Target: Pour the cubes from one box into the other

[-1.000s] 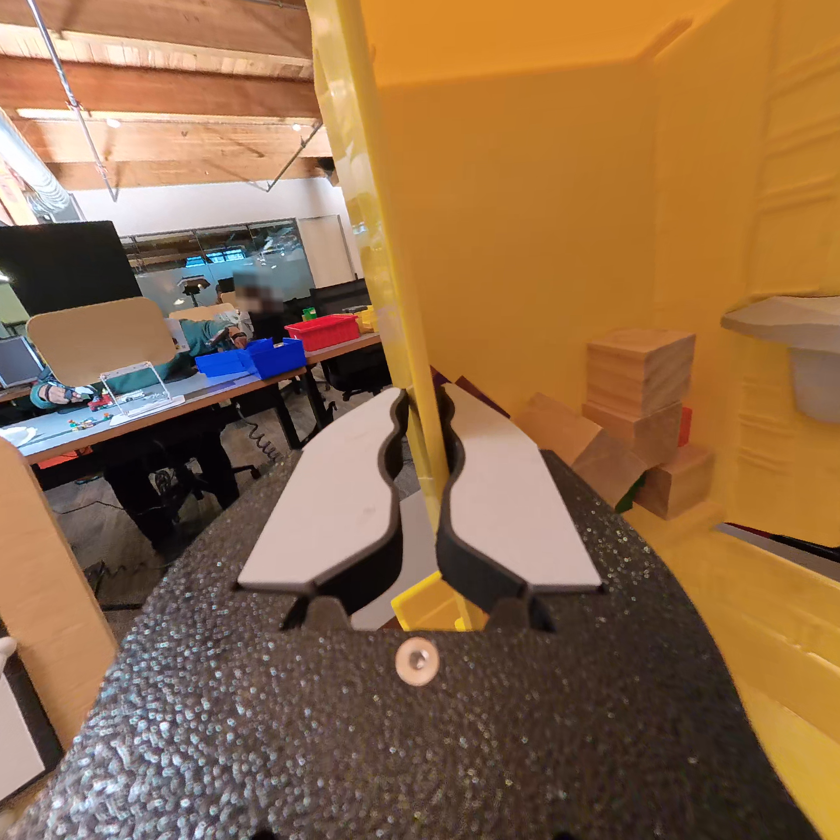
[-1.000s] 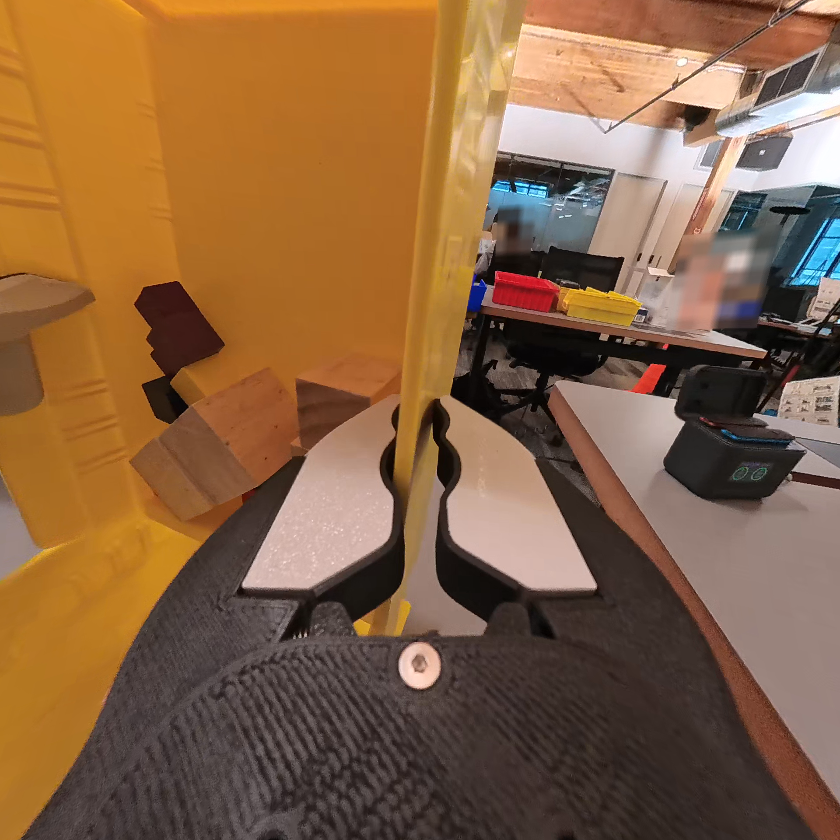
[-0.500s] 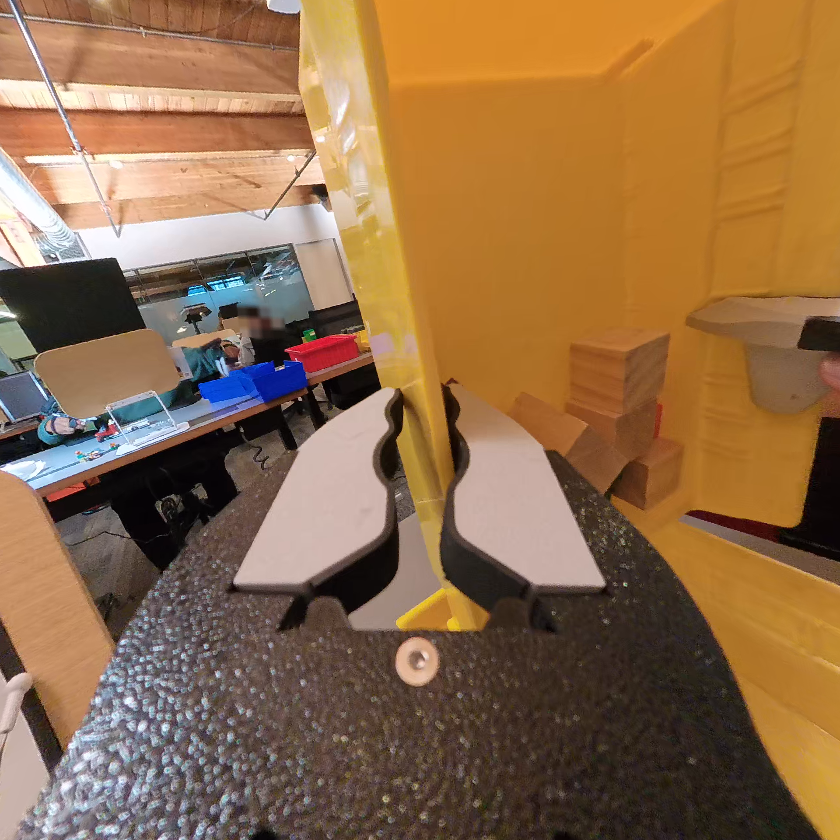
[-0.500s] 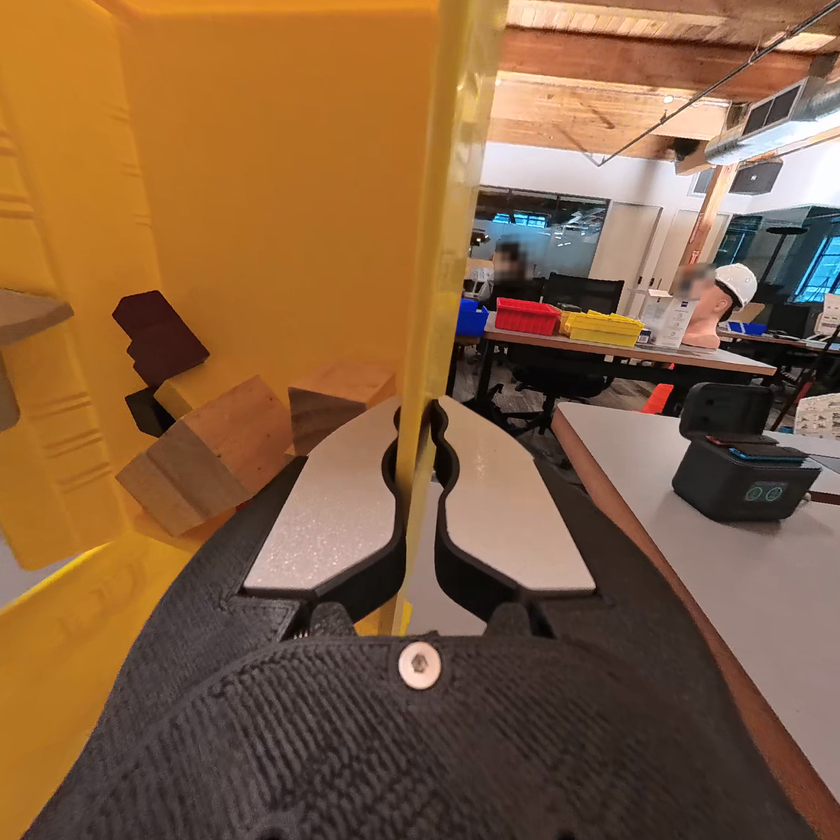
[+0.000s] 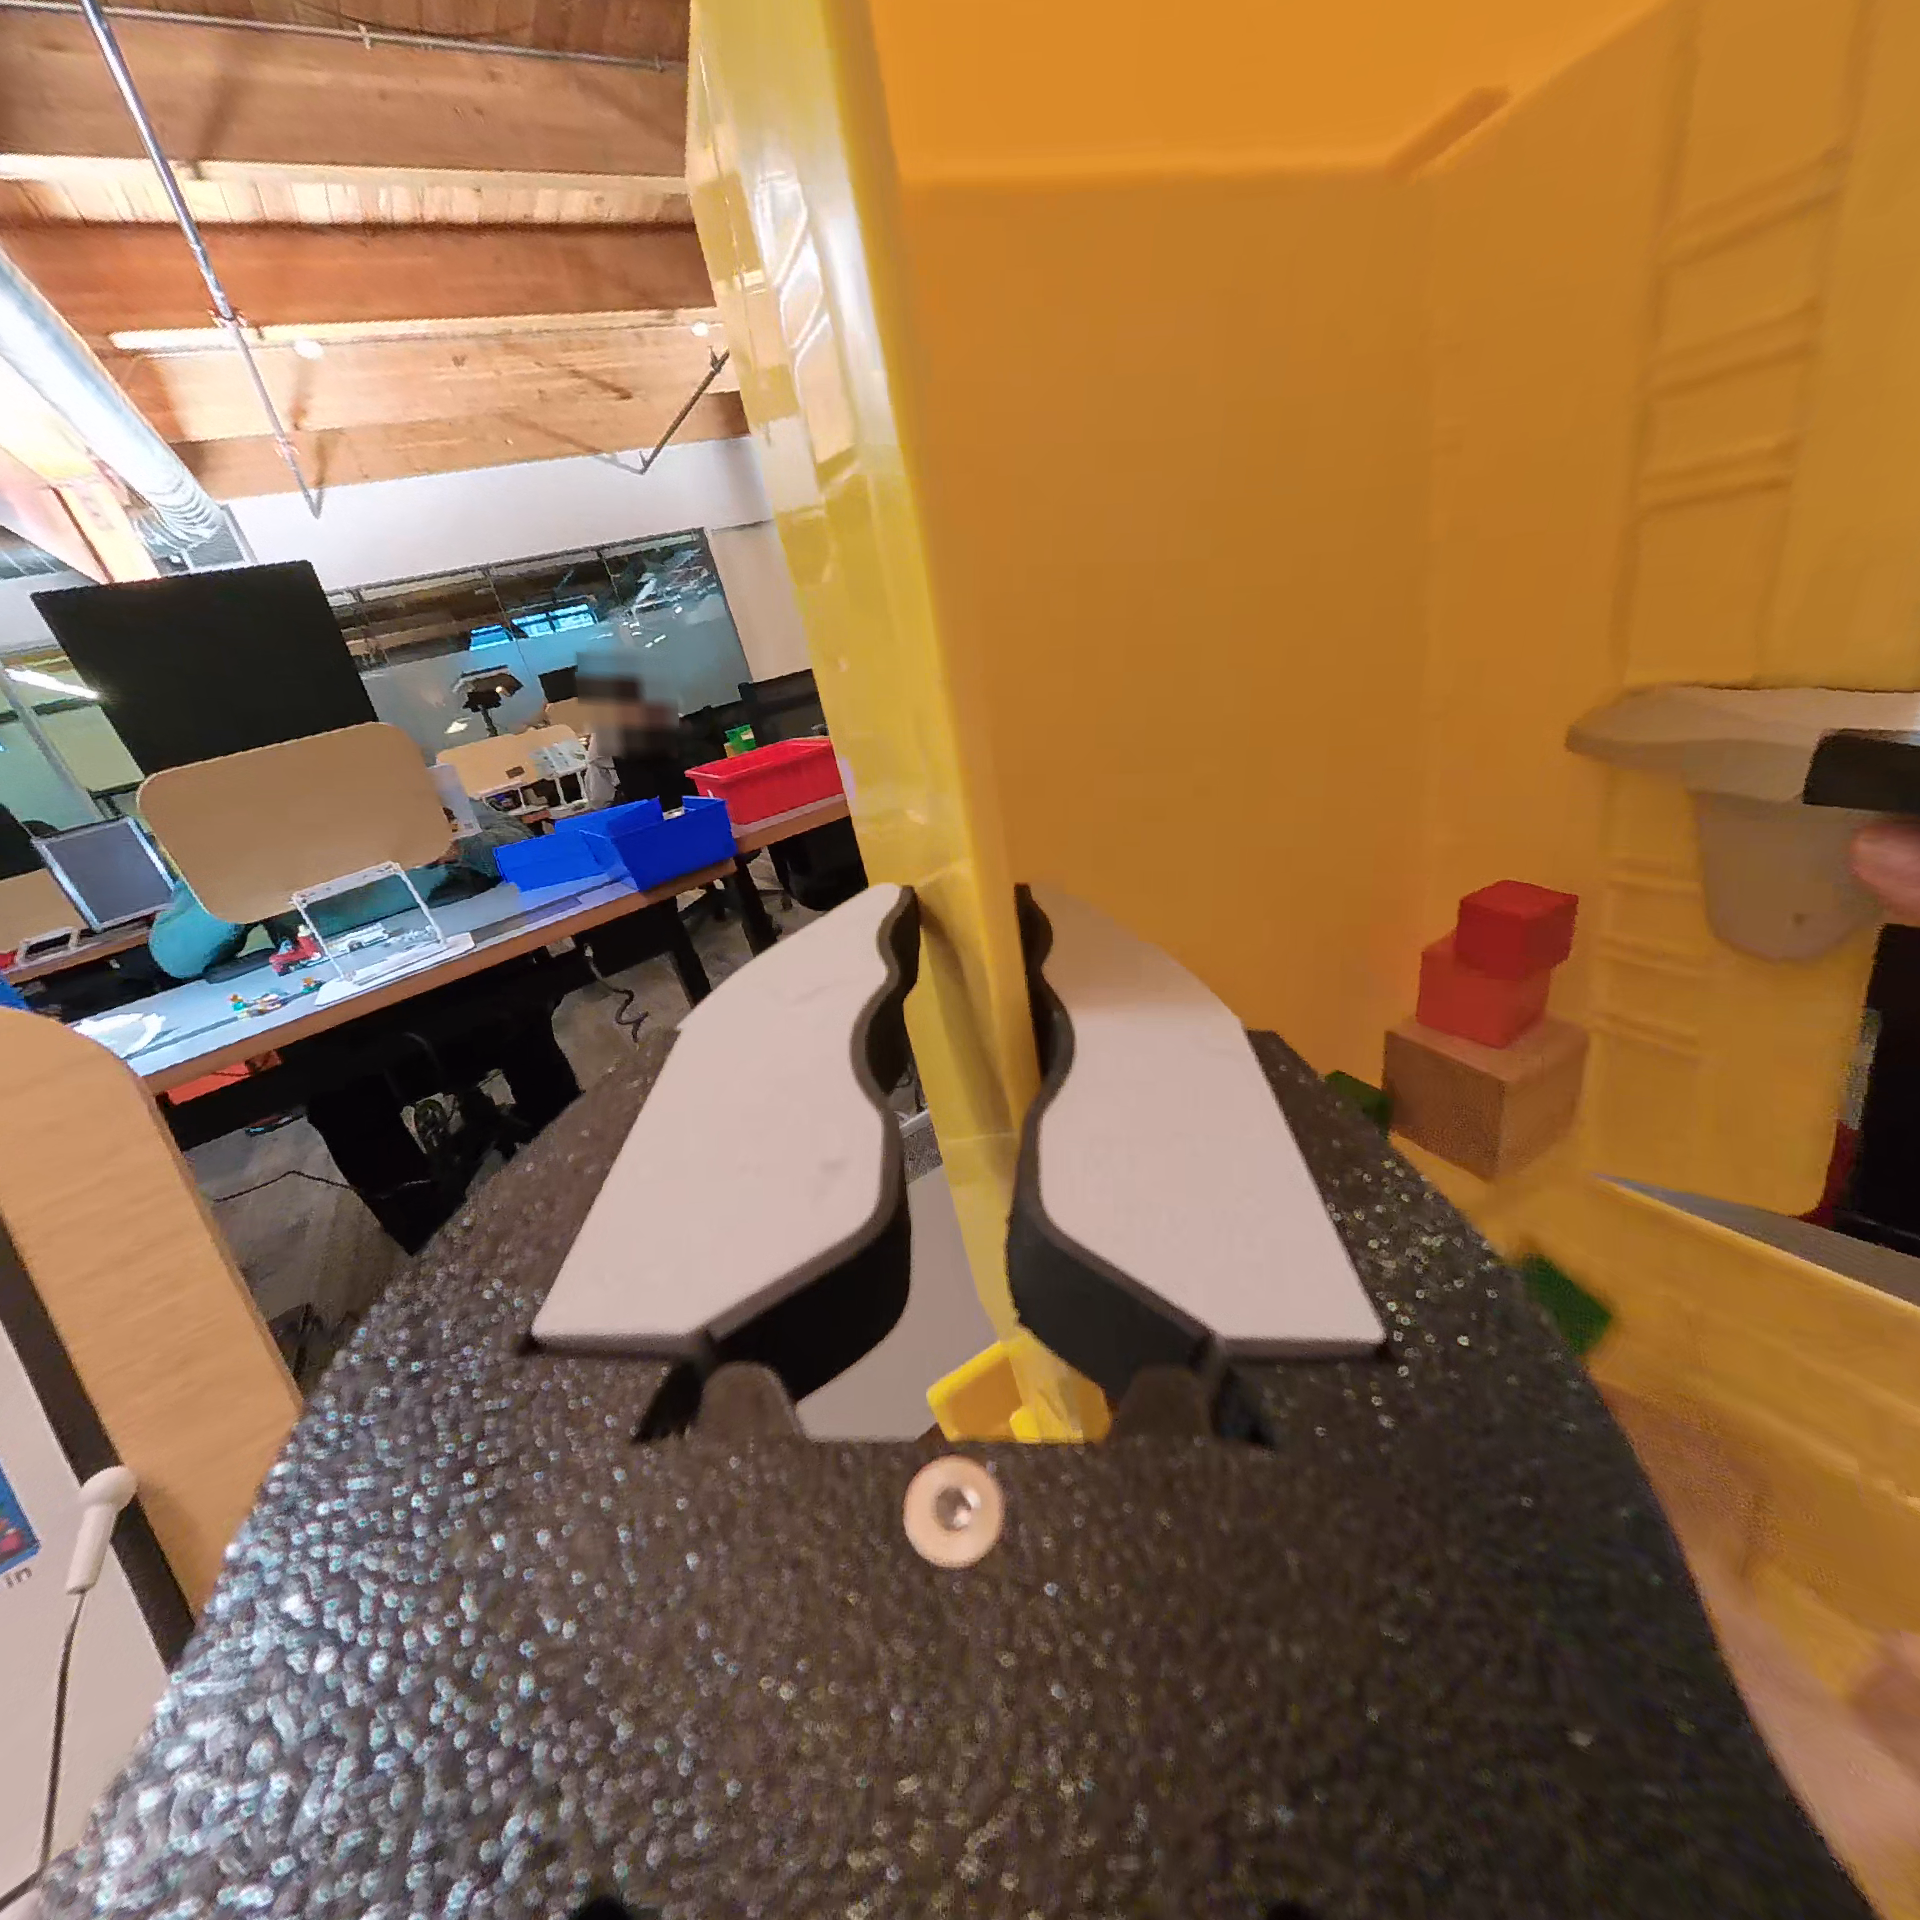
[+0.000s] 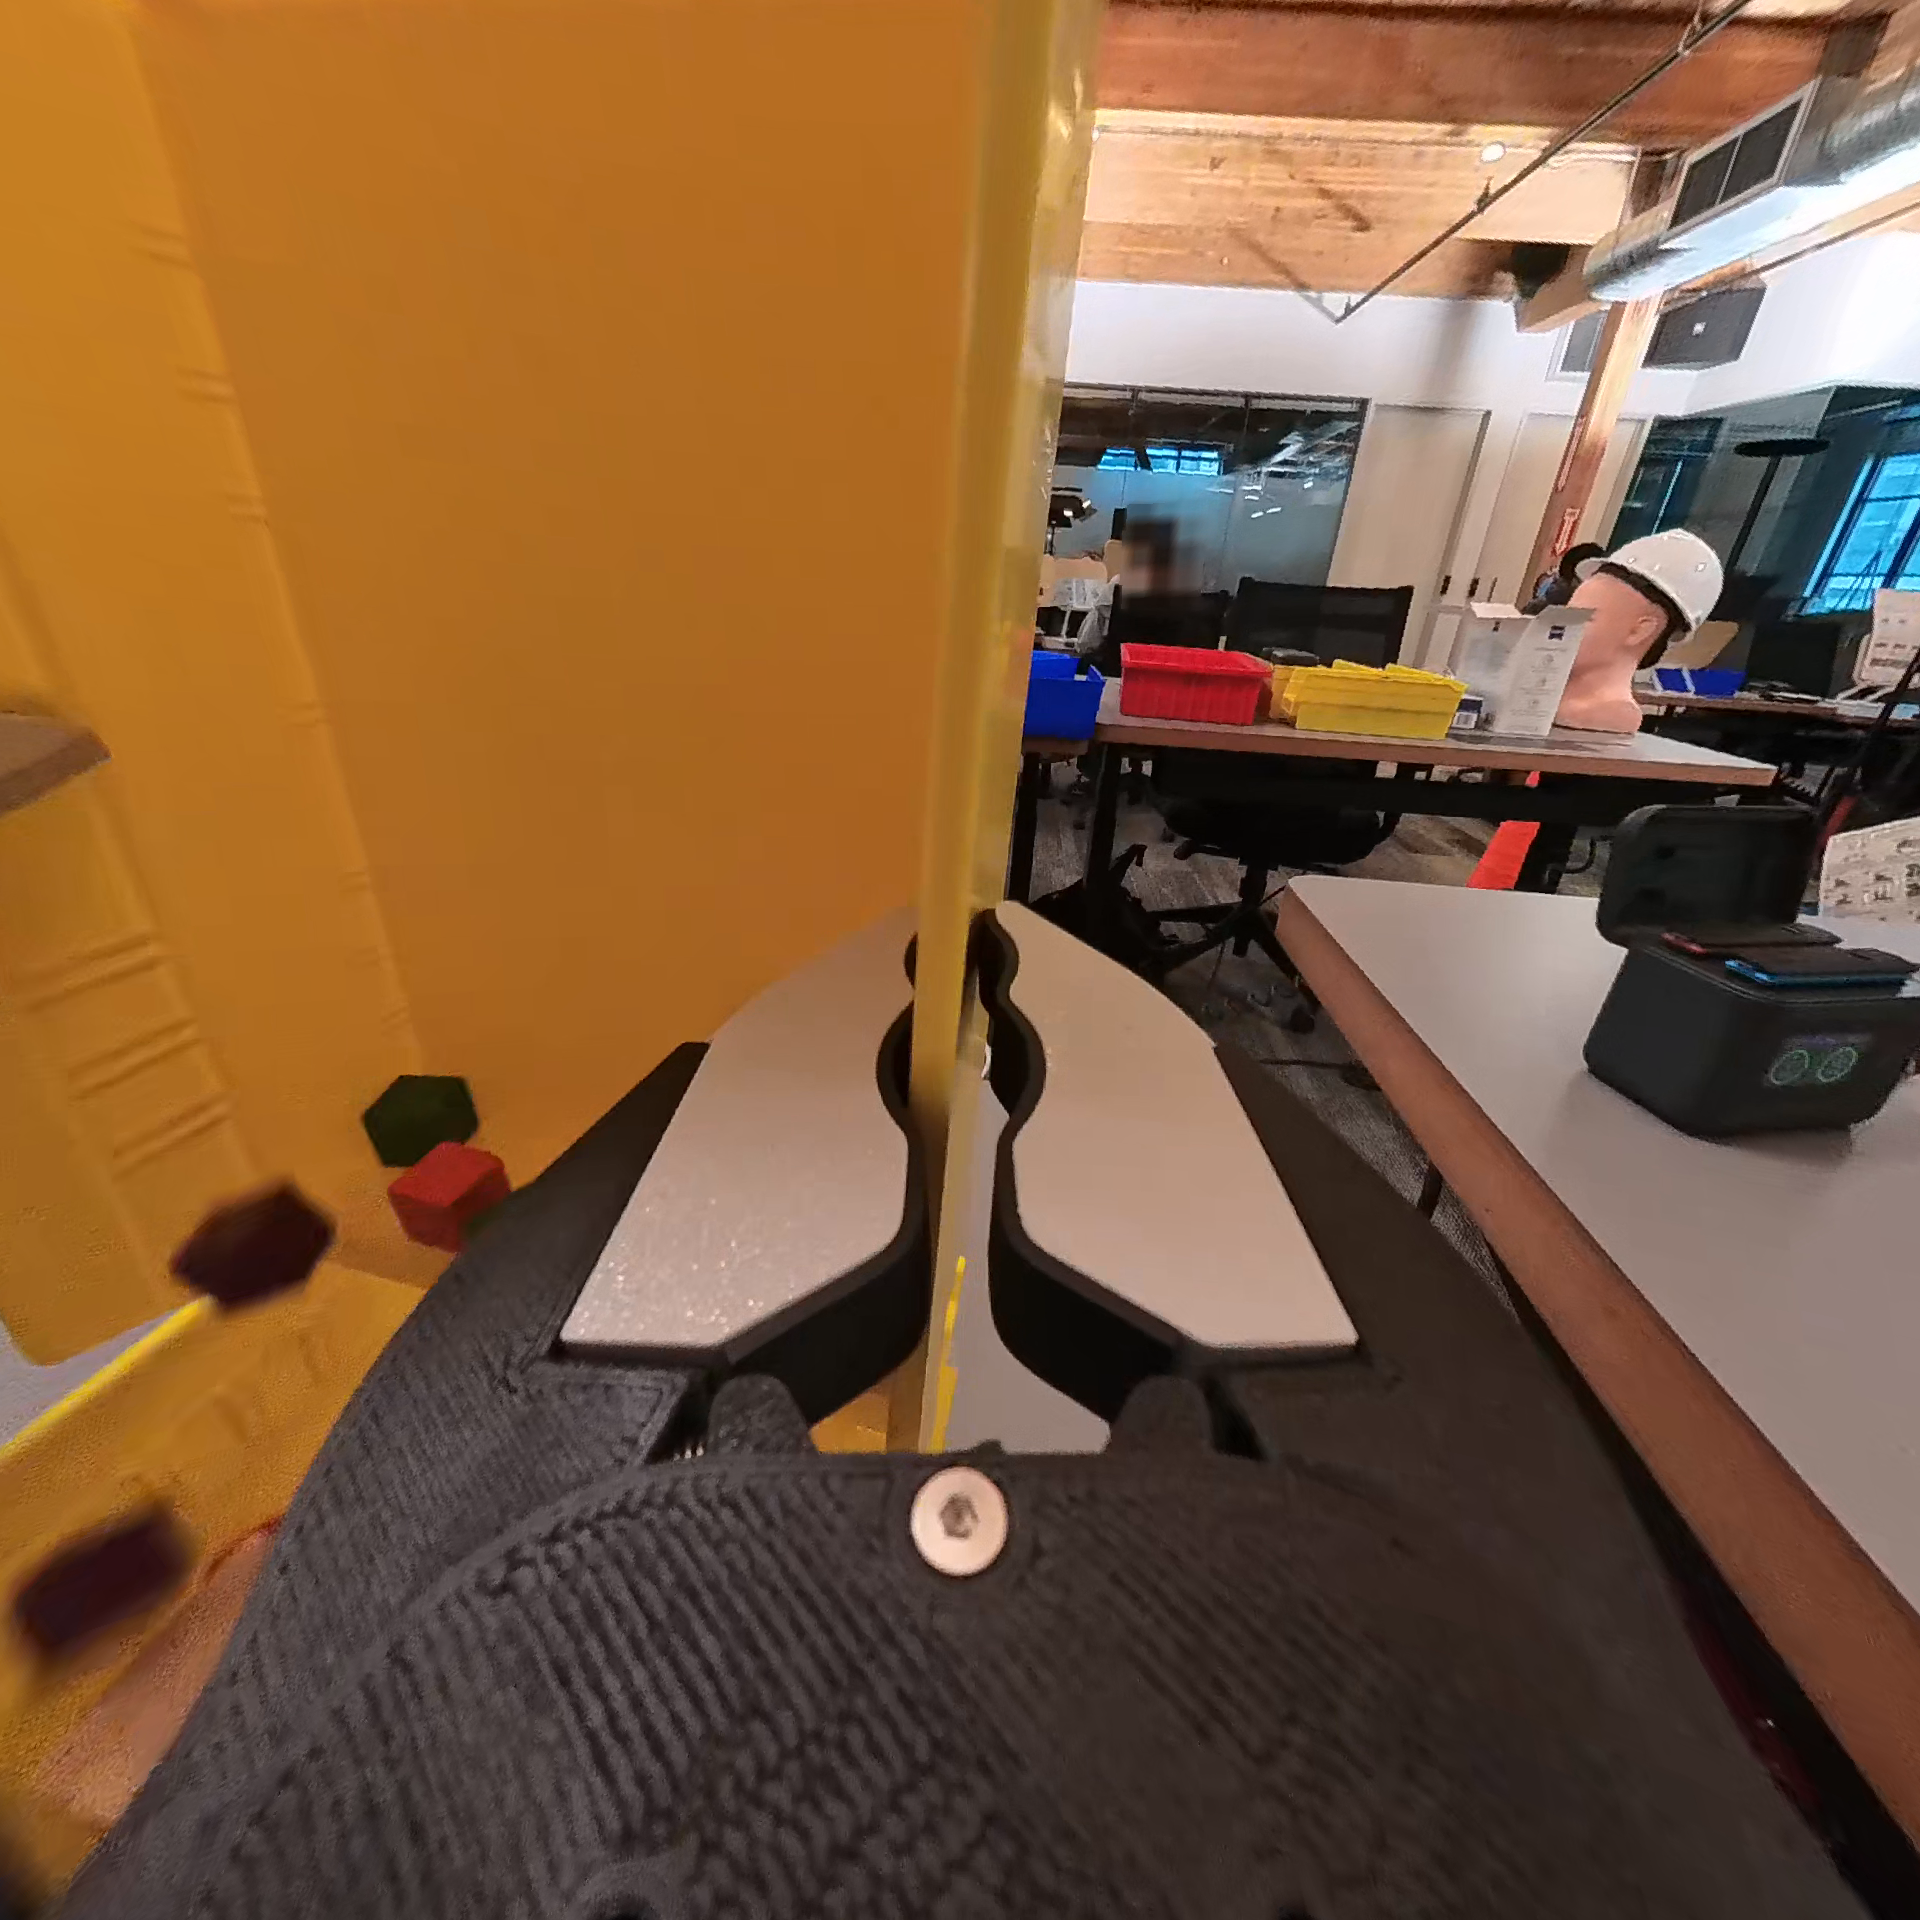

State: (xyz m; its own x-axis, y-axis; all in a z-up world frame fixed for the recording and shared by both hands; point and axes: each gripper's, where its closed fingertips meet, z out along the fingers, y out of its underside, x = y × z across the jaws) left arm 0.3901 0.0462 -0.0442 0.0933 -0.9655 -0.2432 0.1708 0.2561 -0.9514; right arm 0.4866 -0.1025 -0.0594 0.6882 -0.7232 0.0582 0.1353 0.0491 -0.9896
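Both grippers hold a yellow box point(image 5: 1195, 623), tipped steeply up, by opposite side walls. My left gripper point(image 5: 966, 914) is shut on its left wall. My right gripper point(image 6: 951, 945) is shut on its right wall point(image 6: 987, 520). Inside, in the left wrist view, two red cubes point(image 5: 1496, 966) sit on a wooden cube point(image 5: 1481, 1091), and a blurred green cube point(image 5: 1564, 1314) is in motion lower down. In the right wrist view a dark green cube point(image 6: 421, 1117) and a red cube point(image 6: 447, 1195) lie at the box's corner, and two dark red cubes point(image 6: 249, 1242) are blurred in motion. The second box is hidden.
A grey table point(image 6: 1662, 1195) with a wooden edge lies to the right, with a black case point(image 6: 1745, 997) on it. Wooden panels point(image 5: 125, 1195) stand at the left. Office desks with red, blue and yellow bins point(image 6: 1195, 681) and seated people are farther off.
The box has tilted further up. The large wooden cubes that lay in its corner have slid out of sight, and small red, green and dark cubes are now tumbling.
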